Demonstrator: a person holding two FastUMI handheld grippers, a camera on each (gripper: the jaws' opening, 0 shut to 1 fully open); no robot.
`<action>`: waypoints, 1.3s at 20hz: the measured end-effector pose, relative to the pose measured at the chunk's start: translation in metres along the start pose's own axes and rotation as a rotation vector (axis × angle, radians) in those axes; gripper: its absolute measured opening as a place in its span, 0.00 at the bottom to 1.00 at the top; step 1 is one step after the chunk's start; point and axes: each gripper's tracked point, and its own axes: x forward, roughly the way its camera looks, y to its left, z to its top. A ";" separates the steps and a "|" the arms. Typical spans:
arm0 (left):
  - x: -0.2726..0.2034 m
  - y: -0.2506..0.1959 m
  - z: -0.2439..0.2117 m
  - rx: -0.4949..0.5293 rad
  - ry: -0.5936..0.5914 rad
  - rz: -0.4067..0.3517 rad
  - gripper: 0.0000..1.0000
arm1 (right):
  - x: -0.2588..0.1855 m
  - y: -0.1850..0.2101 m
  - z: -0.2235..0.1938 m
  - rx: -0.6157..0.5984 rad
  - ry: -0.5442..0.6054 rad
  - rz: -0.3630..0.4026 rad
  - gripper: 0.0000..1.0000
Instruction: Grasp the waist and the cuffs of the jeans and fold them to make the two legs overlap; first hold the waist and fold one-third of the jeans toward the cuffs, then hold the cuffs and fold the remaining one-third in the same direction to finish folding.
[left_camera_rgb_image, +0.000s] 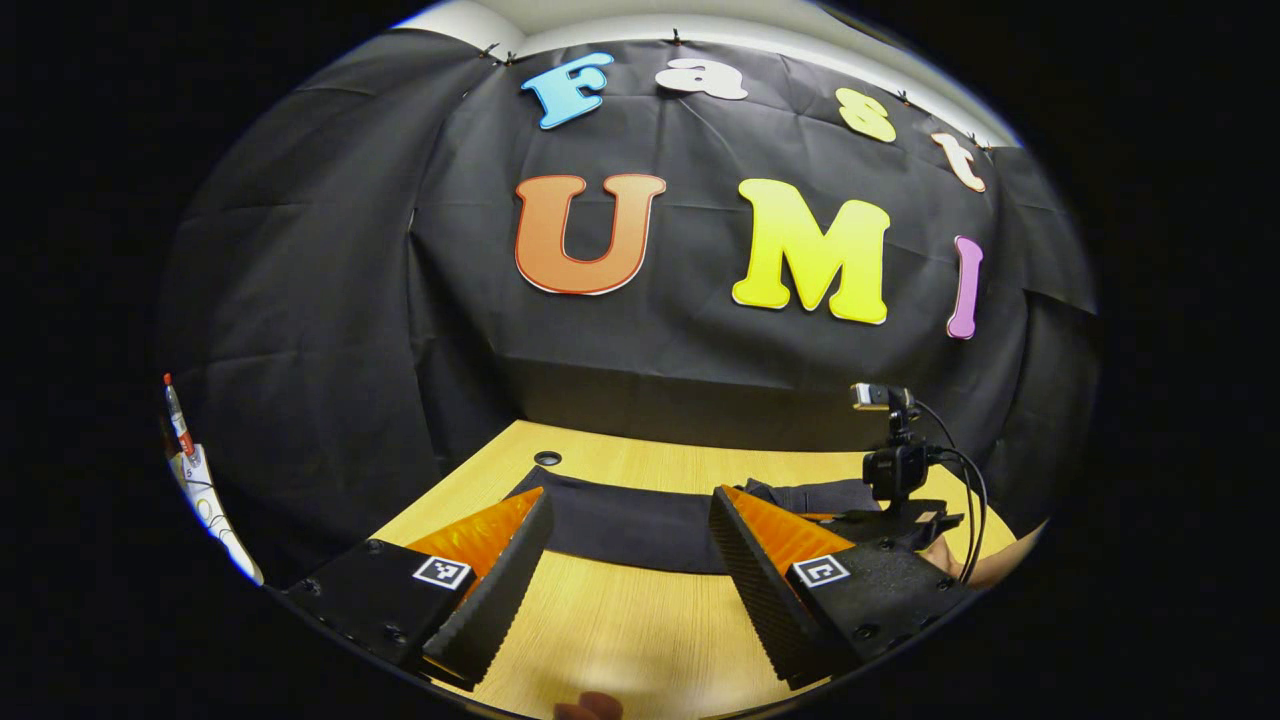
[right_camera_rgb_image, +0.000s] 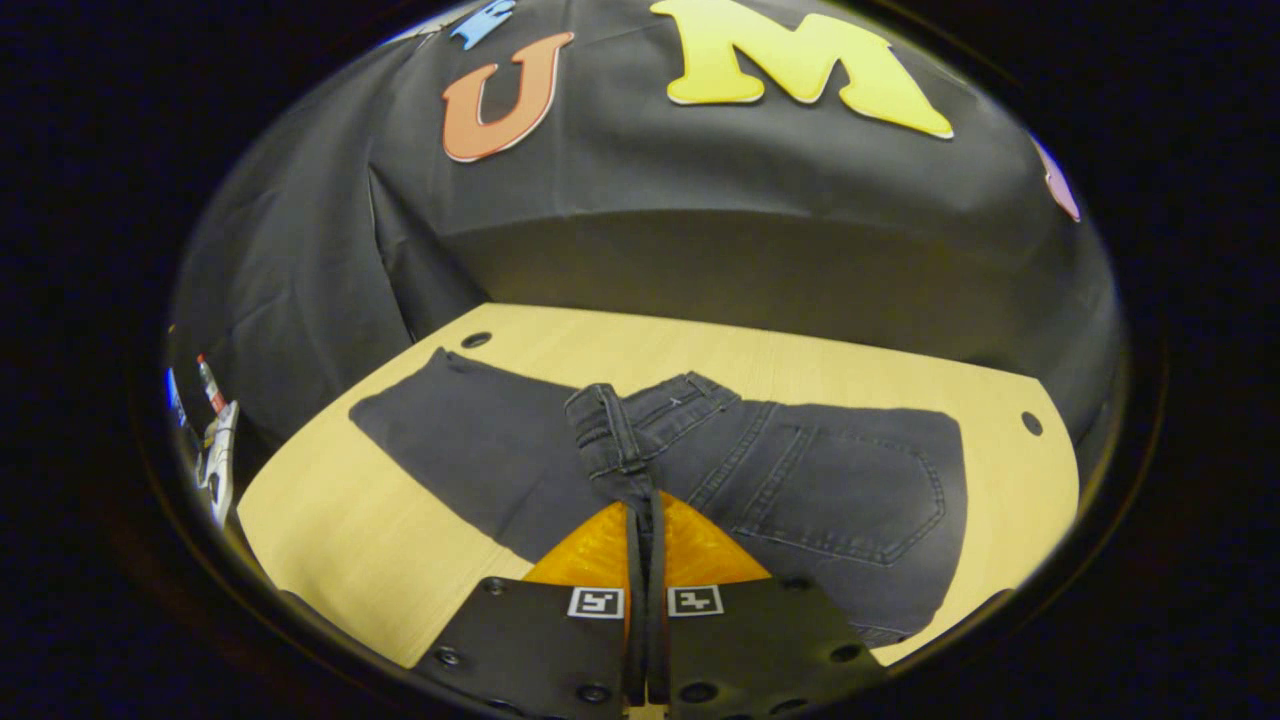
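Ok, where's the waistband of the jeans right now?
In the right gripper view, the waistband sits mid-table, just ahead of the right gripper, which is shut on it; the back pocket lies to its right.

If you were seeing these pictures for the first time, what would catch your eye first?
In the right gripper view, the dark jeans lie spread across the wooden table, and the right hand-held gripper is shut on their waistband, lifting a fold of it. In the left gripper view, the left hand-held gripper hangs open above the table near the jeans' edge.
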 end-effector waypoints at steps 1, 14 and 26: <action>0.000 0.003 0.001 0.008 -0.005 0.012 1.00 | 0.004 0.001 -0.007 -0.018 0.015 -0.001 0.00; 0.020 0.028 0.005 -0.016 -0.018 0.046 1.00 | -0.026 0.026 0.024 -0.098 -0.085 0.087 0.99; 0.082 0.063 -0.075 -0.287 0.211 0.077 0.99 | -0.148 -0.053 0.128 -0.023 -0.398 -0.080 0.99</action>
